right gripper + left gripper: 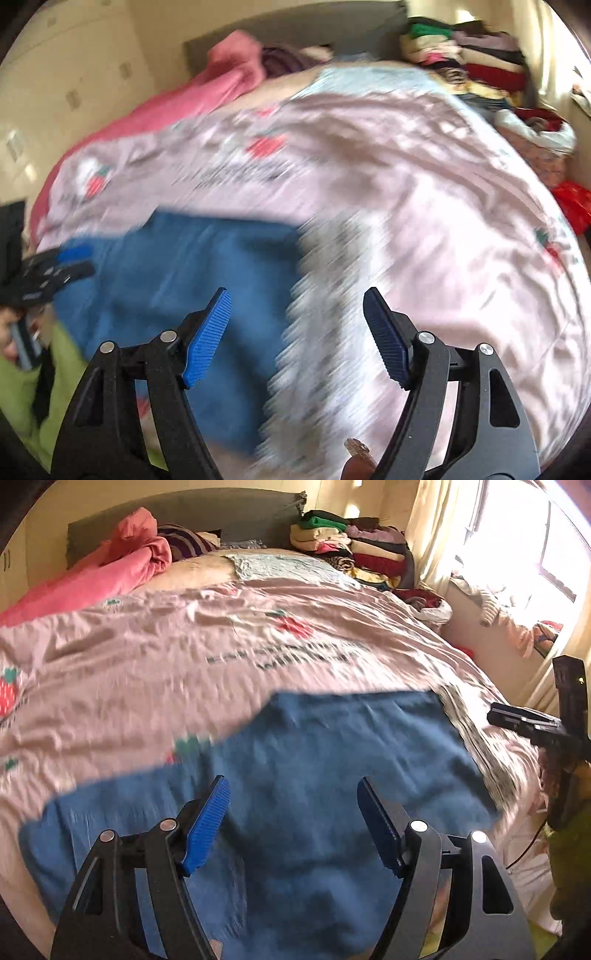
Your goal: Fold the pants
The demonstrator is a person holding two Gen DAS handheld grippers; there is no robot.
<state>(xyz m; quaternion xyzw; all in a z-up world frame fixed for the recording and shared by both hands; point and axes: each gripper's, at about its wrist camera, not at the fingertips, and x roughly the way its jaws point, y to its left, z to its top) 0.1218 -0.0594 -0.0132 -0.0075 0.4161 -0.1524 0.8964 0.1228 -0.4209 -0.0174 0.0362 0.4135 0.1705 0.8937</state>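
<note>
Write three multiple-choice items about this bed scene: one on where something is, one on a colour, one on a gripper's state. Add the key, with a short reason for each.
1. Where is the stack of folded clothes?
A. At the far end of the bed, by the curtain
B. On the floor under the bed
C. On top of the pants

2. What colour are the pants lying on the bedspread?
A. Red
B. Blue
C. White

3. How does the left gripper stand?
A. Shut on the pants
C. Shut on the bedspread
B. Open, holding nothing

Key:
1 A: the pile sits beside the headboard, near the bright window.
2 B: the cloth spread out before both grippers is plainly blue.
3 B: its blue pads stand wide apart above the cloth, with nothing pressed between them.
</note>
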